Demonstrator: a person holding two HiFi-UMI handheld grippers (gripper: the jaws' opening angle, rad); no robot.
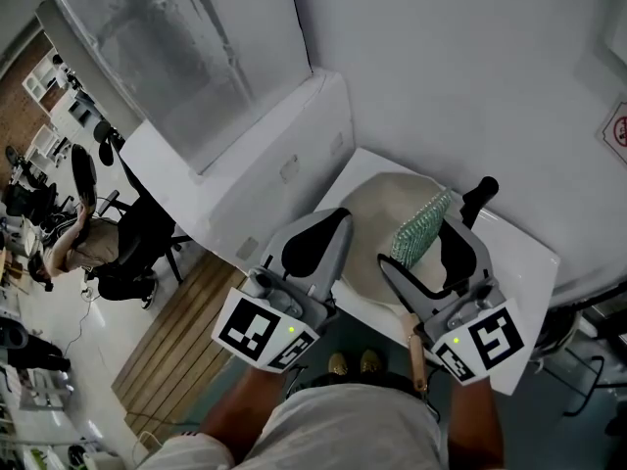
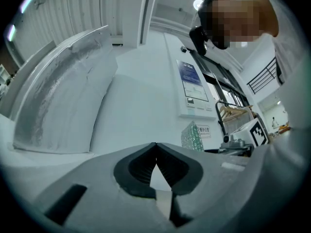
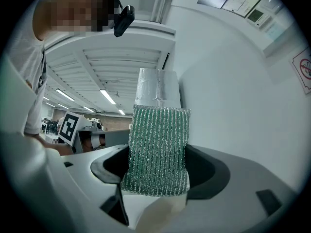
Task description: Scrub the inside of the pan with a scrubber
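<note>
R tongs (image 3: pixel 158 171) clamped on scrubber (image 1: pixel 423 225), hovering over pan (image 1: pixel 377 225) on table (image 1: pixel 519 253). L tongs (image 2: pixel 156 149) pinched, empty. I'd press scrubber flat to pan's inside, small circles.

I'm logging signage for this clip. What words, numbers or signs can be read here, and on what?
No text can be read.
Wall poster: print too small.
Small label under it: blurred.
Red-circle sign on the wall: wording unreadable.
Square markers: patterns, no words.
</note>
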